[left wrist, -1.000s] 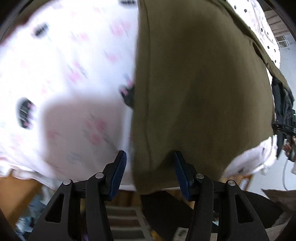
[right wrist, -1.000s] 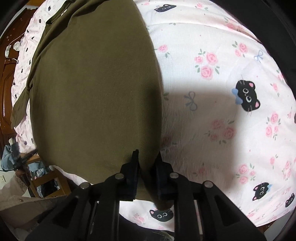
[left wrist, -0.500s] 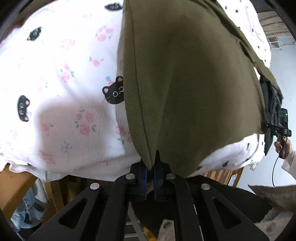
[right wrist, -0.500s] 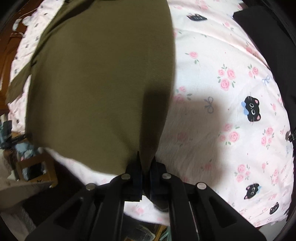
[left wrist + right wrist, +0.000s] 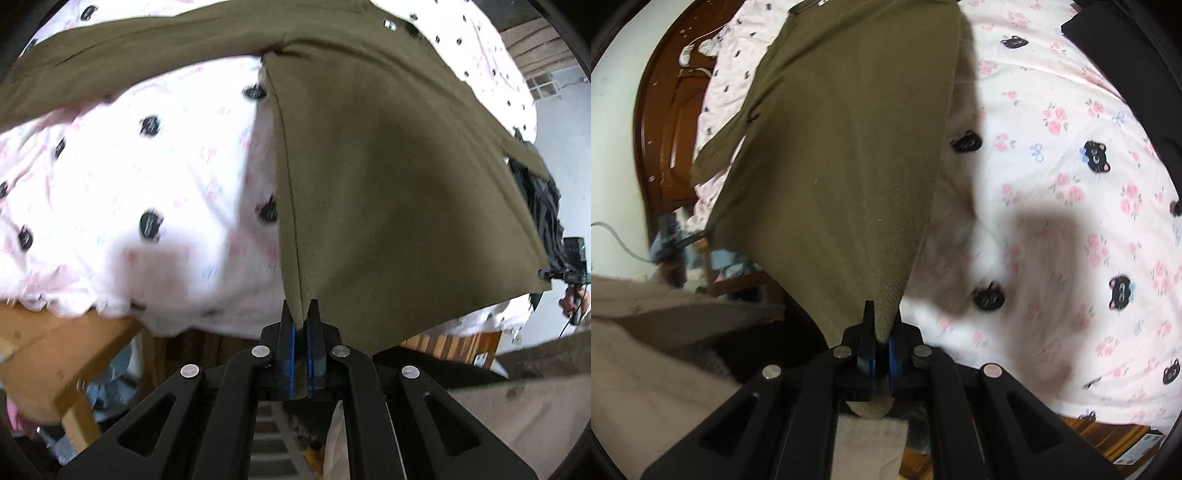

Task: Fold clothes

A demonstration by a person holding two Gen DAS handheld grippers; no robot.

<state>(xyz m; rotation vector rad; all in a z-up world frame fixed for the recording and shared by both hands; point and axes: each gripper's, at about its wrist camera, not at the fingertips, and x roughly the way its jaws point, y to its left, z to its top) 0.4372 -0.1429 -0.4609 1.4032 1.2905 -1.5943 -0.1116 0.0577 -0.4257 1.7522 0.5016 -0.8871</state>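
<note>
1. Two grippers held the olive garment by its bottom corners, so the step in hand seemed to be the first fold, with the hem raised from the bed sheet.
2. Left gripper was closed tight on one hem corner; right gripper was pinched shut on the other corner.
3. Next, I judge, both corners should travel together toward the collar end and be laid down evenly.
4. Garment was plain, thick and matte; its far part lay on the sheet, one sleeve spread to the side.
</note>
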